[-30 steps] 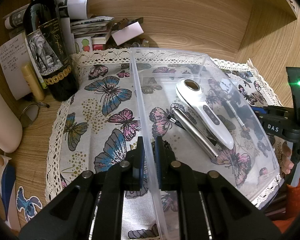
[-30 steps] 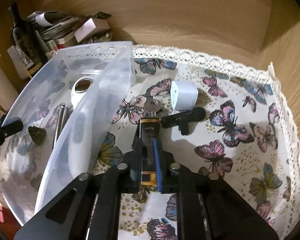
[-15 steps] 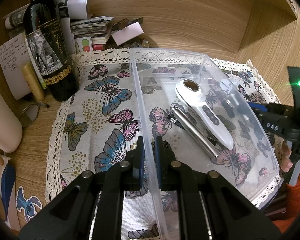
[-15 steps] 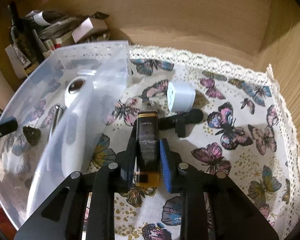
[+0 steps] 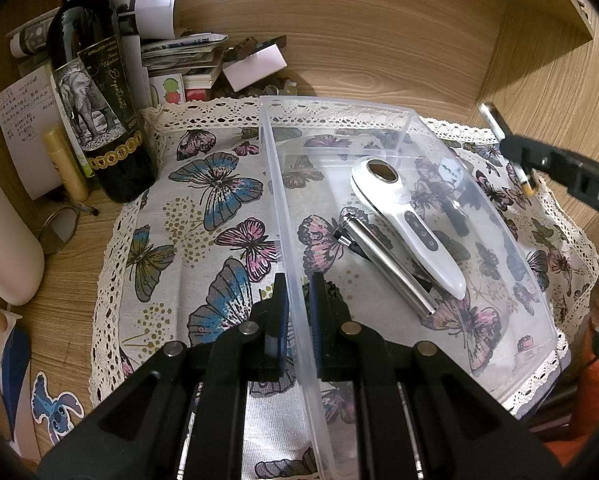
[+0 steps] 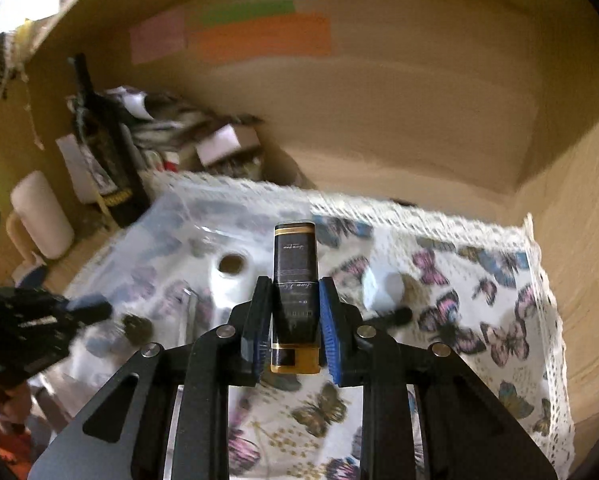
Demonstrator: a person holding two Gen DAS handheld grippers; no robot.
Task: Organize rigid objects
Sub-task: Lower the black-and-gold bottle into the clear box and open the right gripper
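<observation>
Two black grippers are at work over a butterfly-printed cloth [image 5: 203, 216] with a lace border, spread on a wood-grain desk. The left gripper [image 5: 298, 300] has its blue-padded fingers narrowed onto the thin left wall of a clear plastic bin [image 5: 539, 320], one finger outside and one inside, pinching that wall. The bin is rectangular, glossy and see-through, so the cloth's pattern shows through its floor. Inside lie a smooth white handheld device [image 5: 407, 224] with a round brown disc at its far end and a row of small buttons on its handle, and touching its left side a polished metal cylinder [image 5: 387, 264]. A small dark lumpy object sits in the bin's near left corner, mostly hidden behind the left gripper.

The right gripper [image 6: 295, 320] clamps a slim rectangular black case [image 6: 295, 280] with gold bands at both ends, held lifted above the cloth at the bin's right side; its small pale lettering is too blurred to read. From the left wrist view the right gripper's arm shows the letters "DA".

Far left stands a dark wine bottle [image 5: 95, 92] whose label bears an elephant drawing and gold coin motifs, beside stacked papers [image 5: 179, 52]. Orange, pink and green notes [image 6: 259, 36] are stuck on the back panel.
</observation>
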